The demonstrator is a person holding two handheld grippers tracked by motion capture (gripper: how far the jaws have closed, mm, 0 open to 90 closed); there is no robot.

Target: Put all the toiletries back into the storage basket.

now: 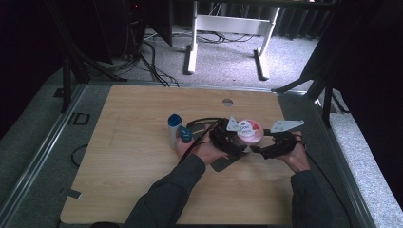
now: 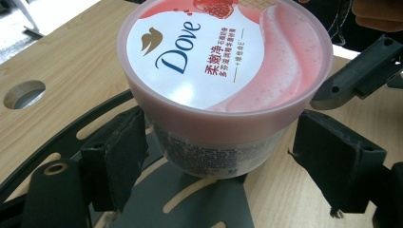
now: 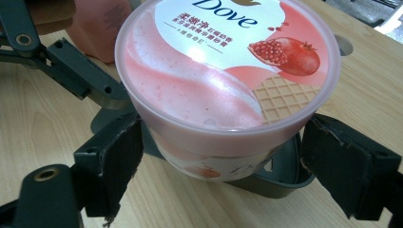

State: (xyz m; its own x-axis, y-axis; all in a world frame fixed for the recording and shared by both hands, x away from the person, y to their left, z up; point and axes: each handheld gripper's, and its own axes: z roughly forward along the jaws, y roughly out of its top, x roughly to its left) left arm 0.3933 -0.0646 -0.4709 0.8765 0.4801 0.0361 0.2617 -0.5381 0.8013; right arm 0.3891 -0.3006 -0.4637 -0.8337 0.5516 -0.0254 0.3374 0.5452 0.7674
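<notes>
Between both grippers, on a dark slotted plate at mid-table, sits the round pink Dove tub with its pomegranate lid. Left gripper and right gripper each stand spread around it, pads just beside its wall.

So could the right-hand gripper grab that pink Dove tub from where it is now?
Probably yes. The right gripper has its jaws open on either side of the Dove tub, with nothing between them. The left gripper straddles the tub too and might crowd it.
</notes>
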